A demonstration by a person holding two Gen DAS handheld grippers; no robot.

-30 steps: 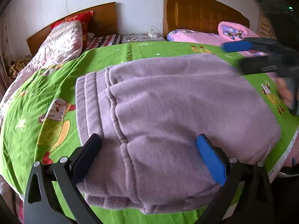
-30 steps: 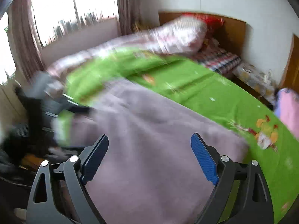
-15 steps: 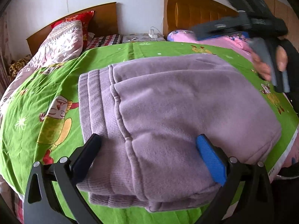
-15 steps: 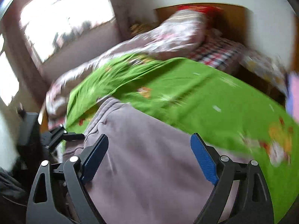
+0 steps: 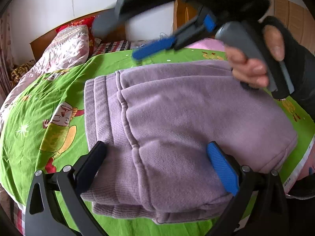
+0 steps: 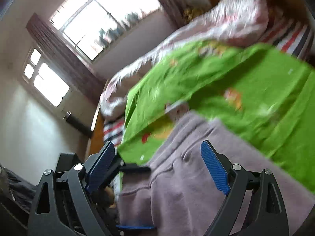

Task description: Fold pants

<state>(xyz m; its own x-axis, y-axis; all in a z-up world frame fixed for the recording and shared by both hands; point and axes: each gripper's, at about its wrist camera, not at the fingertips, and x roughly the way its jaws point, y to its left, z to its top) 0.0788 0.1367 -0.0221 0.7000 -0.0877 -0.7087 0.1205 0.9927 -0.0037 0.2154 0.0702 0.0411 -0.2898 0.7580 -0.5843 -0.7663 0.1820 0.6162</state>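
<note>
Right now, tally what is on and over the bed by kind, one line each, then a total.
Folded purple pants: 1
Green cartoon bedsheet: 1
Patterned pink quilt: 1
Handheld grippers: 2, the left gripper and the right gripper
Total: 5

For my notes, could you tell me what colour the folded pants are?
Pale lilac purple; the pants show best in the left wrist view.

You see plain lilac pants [image 5: 187, 118] on a bright green bedsheet [image 5: 39, 102] printed with cartoon figures, beside a pink-and-white zigzag quilt [image 5: 69, 45].
</note>
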